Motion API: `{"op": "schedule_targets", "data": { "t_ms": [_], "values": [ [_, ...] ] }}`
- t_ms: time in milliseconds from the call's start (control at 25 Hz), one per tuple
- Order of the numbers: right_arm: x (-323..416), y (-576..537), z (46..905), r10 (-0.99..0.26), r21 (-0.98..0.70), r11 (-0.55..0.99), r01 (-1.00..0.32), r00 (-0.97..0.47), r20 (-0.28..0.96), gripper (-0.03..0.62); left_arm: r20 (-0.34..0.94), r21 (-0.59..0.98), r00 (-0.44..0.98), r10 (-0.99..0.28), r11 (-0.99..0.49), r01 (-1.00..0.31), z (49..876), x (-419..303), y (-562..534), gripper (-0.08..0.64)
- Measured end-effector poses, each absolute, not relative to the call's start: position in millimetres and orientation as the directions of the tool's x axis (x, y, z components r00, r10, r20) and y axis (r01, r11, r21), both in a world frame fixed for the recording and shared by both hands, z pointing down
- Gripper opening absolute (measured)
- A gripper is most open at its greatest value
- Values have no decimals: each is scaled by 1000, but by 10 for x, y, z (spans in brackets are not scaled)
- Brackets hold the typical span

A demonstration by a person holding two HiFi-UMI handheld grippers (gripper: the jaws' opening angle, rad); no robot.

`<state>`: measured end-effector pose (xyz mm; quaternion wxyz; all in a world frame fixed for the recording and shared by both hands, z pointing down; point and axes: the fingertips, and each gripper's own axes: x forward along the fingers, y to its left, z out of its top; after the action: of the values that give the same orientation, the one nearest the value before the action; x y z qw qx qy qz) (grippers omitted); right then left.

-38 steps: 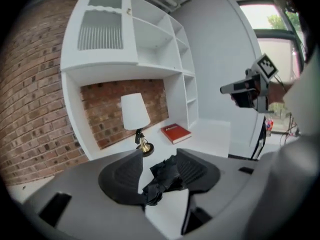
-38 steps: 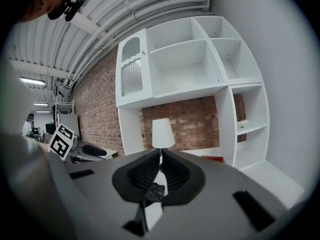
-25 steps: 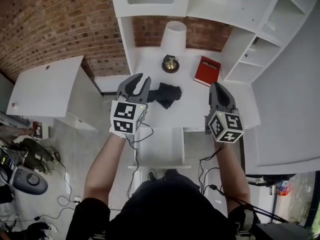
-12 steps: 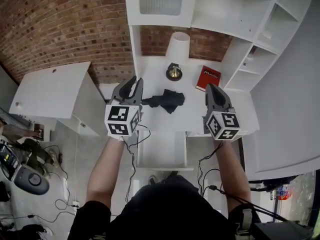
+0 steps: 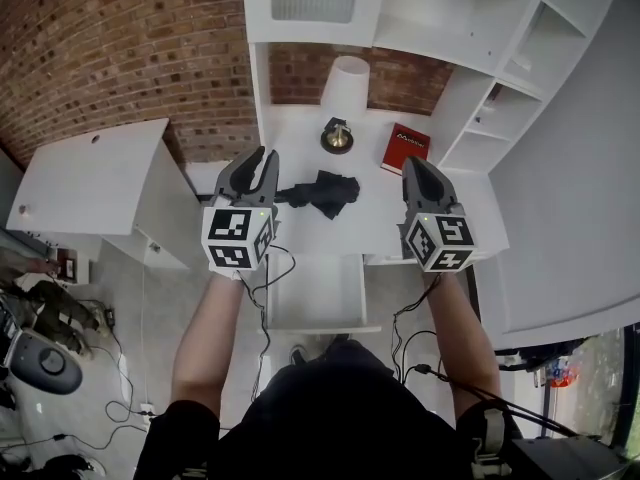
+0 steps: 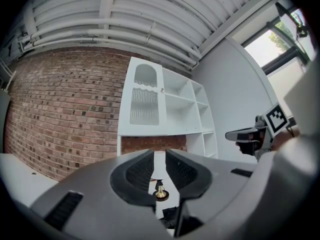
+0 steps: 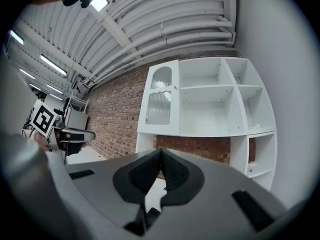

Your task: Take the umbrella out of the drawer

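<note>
The black folded umbrella [image 5: 325,190] lies on the white desk top [image 5: 300,138], between the two grippers. Below the desk edge the white drawer [image 5: 318,290] stands pulled out, and nothing shows inside it. My left gripper [image 5: 258,156] hovers level just left of the umbrella, apart from it, its jaws shut on nothing [image 6: 159,156]. My right gripper [image 5: 414,164] is held to the right of the umbrella, also shut and empty [image 7: 161,154].
A lamp with a white shade [image 5: 348,76] and brass base [image 5: 337,136] stands at the back of the desk. A red book [image 5: 404,148] lies at the back right. White shelving [image 5: 500,88] rises on the right, a low white cabinet [image 5: 90,178] stands left, and cables [image 5: 130,398] lie on the floor.
The left jaws have closed from a slight opening to shut. Both grippers drew a little apart and back from the umbrella, which stays on the desk.
</note>
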<state>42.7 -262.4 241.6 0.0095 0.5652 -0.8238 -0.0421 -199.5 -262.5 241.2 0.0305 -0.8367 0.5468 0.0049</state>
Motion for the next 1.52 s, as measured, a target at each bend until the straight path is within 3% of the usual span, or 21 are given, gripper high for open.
{"op": "schedule_targets", "data": {
  "t_ms": [1520],
  "values": [
    [402,-2687,2599,-931,66,365,-929,-366,2,0,-26,30,394,-919,-395,-918,2661,-1941,-2788,67]
  ]
}}
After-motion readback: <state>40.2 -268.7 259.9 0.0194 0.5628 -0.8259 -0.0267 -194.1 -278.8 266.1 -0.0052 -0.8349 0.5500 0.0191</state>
